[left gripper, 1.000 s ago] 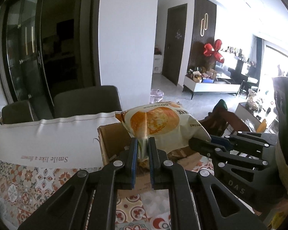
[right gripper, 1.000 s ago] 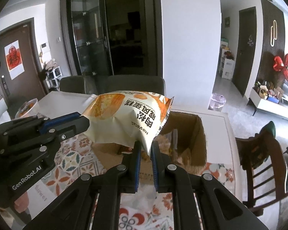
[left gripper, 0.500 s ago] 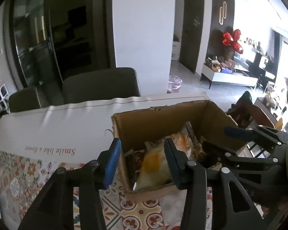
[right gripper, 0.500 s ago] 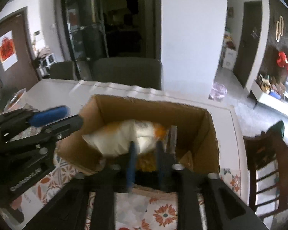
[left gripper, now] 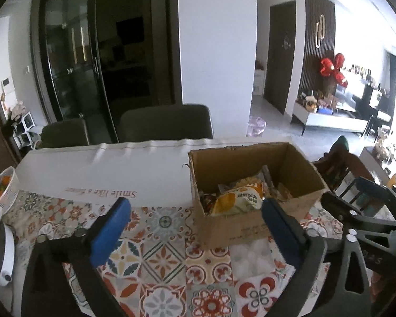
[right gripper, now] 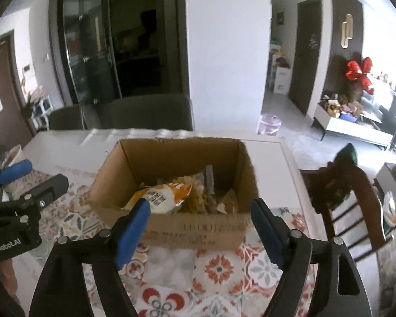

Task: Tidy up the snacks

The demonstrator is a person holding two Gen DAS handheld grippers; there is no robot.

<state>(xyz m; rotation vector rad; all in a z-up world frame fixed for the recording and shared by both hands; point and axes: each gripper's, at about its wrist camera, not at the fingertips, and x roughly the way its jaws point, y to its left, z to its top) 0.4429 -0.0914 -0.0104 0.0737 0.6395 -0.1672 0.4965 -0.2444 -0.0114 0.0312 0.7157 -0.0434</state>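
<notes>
An open cardboard box (left gripper: 235, 227) (right gripper: 177, 227) stands on the patterned tablecloth. An orange and white snack bag (left gripper: 237, 198) (right gripper: 161, 198) lies inside it on top of other snack packets. My left gripper (left gripper: 195, 211) is open and empty, pulled back in front of the box's left side. My right gripper (right gripper: 200, 212) is open and empty, in front of the box's near wall. Each gripper shows at the edge of the other's view: the right one (left gripper: 361, 211) and the left one (right gripper: 26, 182).
A white sheet with printed words (left gripper: 103, 174) covers the far table. Two dark chairs (left gripper: 166, 121) stand behind the table. A wooden chair (right gripper: 348, 192) stands at the right. A small basket of orange fruit (left gripper: 1, 187) and a white appliance (left gripper: 0, 253) sit at the left.
Both grippers were shut on the snack bag above the box. They lowered it in, opened, and drew back; the bag now lies in the box.
</notes>
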